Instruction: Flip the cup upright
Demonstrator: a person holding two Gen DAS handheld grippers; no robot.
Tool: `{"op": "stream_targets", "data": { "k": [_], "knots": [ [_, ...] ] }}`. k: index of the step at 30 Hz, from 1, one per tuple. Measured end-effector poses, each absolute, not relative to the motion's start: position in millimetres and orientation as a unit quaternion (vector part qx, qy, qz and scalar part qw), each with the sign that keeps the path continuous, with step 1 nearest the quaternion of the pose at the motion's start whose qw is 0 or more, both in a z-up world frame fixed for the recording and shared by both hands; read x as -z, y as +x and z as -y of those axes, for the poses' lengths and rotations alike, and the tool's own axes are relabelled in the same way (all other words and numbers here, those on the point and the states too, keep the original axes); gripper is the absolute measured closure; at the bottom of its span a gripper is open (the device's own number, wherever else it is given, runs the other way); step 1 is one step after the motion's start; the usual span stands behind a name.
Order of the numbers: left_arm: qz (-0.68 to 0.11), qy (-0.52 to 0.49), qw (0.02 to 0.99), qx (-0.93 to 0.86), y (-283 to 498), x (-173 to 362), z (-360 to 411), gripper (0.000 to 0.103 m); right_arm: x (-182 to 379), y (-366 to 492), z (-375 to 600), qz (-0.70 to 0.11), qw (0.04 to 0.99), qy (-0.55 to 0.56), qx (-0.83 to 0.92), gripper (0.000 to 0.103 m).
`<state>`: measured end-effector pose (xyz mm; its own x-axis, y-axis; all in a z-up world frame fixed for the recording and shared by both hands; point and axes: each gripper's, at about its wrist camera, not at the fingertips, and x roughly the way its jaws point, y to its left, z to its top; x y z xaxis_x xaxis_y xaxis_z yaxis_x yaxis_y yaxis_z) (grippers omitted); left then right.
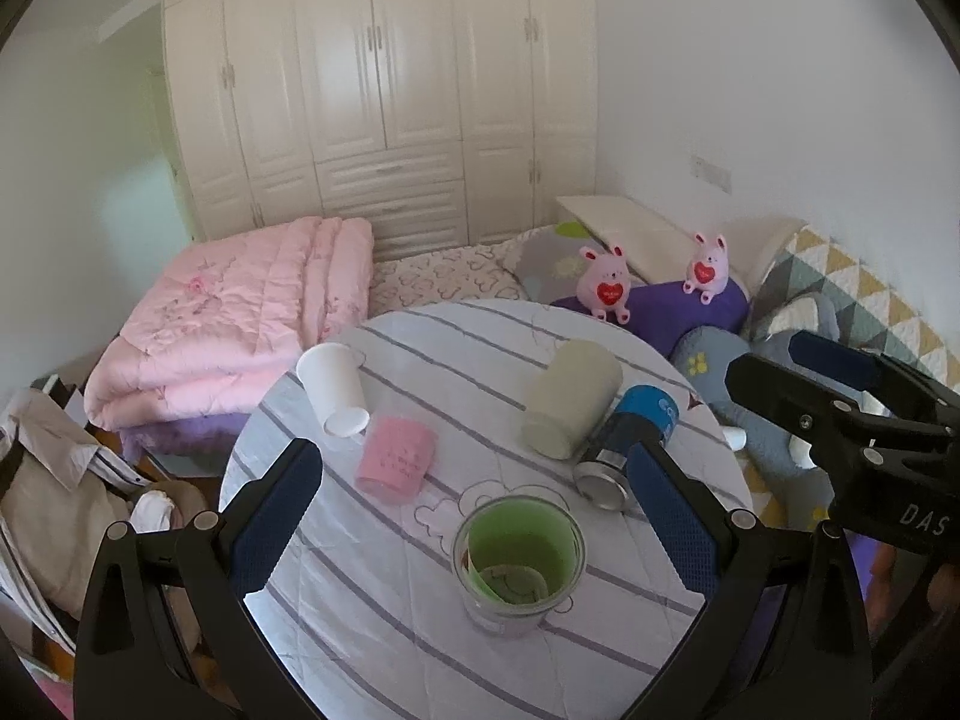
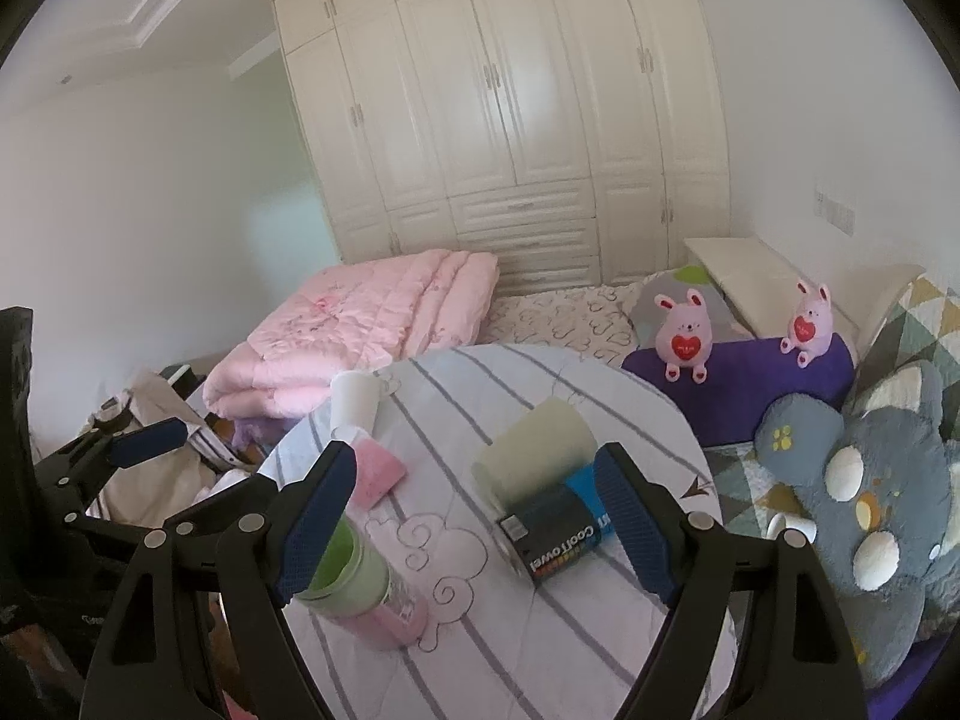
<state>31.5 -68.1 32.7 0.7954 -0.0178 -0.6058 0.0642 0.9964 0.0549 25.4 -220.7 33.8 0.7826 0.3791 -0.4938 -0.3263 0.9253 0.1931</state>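
Note:
A round table [image 1: 420, 630] with a striped cloth holds several cups. A glass cup with a green liner [image 1: 519, 558] stands upright near the front. A pink cup [image 1: 396, 459], a white paper cup [image 1: 332, 387], a cream cup [image 1: 573, 399] and a dark blue can-like cup [image 1: 627, 447] sit farther back; the cream and blue ones lie on their sides. My left gripper [image 1: 474, 498] is open and empty, above the green cup. My right gripper [image 2: 474, 516] is open and empty, above the blue cup [image 2: 561, 531] and the cream cup [image 2: 534, 450]. The right gripper also shows in the left wrist view [image 1: 840, 396].
A bed behind the table holds a folded pink quilt [image 1: 234, 312], purple cushions [image 1: 660, 306], two pink plush toys [image 1: 606, 282] and a grey plush [image 2: 870, 492]. Clothes [image 1: 66, 498] lie piled at the left. A white wardrobe [image 1: 384, 90] fills the back wall.

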Motion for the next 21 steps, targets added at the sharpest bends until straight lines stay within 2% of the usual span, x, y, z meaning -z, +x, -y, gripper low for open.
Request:
{"op": "stream_targets", "data": {
  "k": [8, 21],
  "knots": [
    [-0.297, 0.039, 0.954, 0.018, 30, -36, 67, 0.0, -36, 27, 216, -0.253, 0.95, 0.039, -0.178, 0.02],
    [-0.243, 0.034, 0.969, 0.014, 22, -37, 67, 0.0, -44, 1, 206, -0.129, 0.984, 0.002, -0.119, 0.02]
  ]
}}
